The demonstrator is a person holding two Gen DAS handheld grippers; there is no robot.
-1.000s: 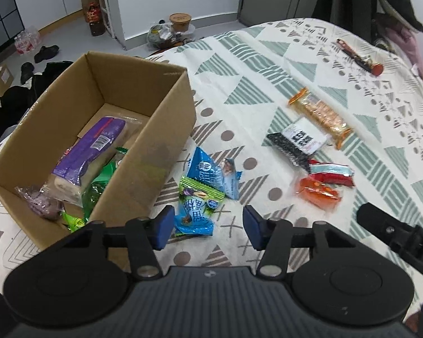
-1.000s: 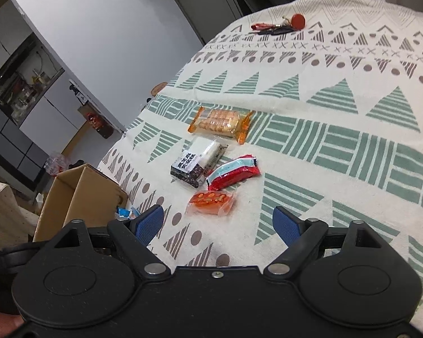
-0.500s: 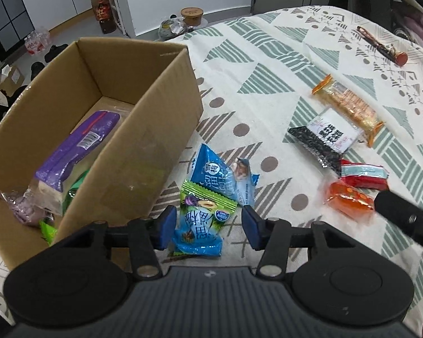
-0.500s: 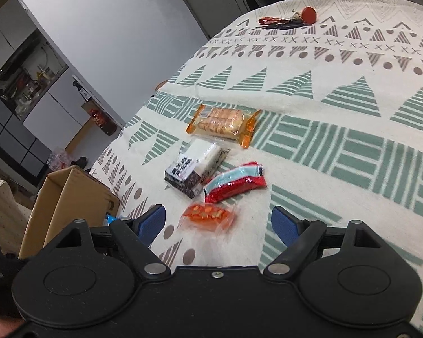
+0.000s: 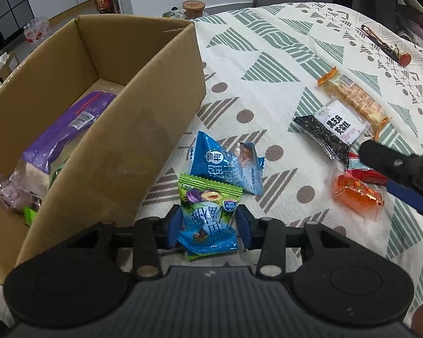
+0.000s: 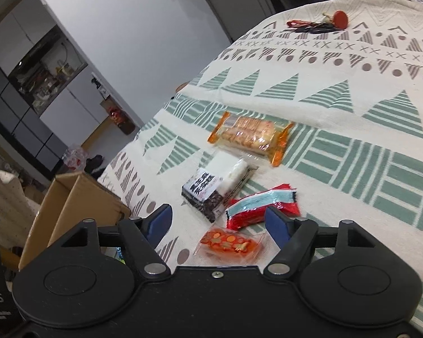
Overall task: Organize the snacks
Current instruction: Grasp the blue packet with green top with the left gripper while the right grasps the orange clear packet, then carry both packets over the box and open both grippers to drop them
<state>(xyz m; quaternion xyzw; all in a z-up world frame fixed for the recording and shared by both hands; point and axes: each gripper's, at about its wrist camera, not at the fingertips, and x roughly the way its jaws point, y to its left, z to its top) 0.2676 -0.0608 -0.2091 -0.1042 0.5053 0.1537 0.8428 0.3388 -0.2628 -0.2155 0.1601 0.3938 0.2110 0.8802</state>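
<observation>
My left gripper (image 5: pixel 209 224) is shut on a green and blue plum packet (image 5: pixel 208 211) lying on the patterned cloth just right of the cardboard box (image 5: pixel 112 129). A blue packet (image 5: pixel 225 163) lies just beyond it. The box holds a purple packet (image 5: pixel 67 129) and other wrapped snacks. My right gripper (image 6: pixel 218 222) is open and hovers low over a small orange packet (image 6: pixel 228 243) and a red packet (image 6: pixel 262 205). Beyond them lie a black sesame packet (image 6: pixel 211 183) and an orange cracker pack (image 6: pixel 251 135). The right gripper's finger (image 5: pixel 392 163) partly hides the red packet in the left wrist view.
A bunch of keys with a red tag (image 6: pixel 318 25) lies at the far side of the cloth-covered table (image 6: pixel 352 90). The box (image 6: pixel 79 197) stands at the table's left edge. Floor clutter, cabinets and a jar (image 5: pixel 193 7) lie beyond the table.
My left gripper has moved forward and down to the plum packet and its jaws have narrowed onto it. My right gripper has come closer to the orange and red packets.
</observation>
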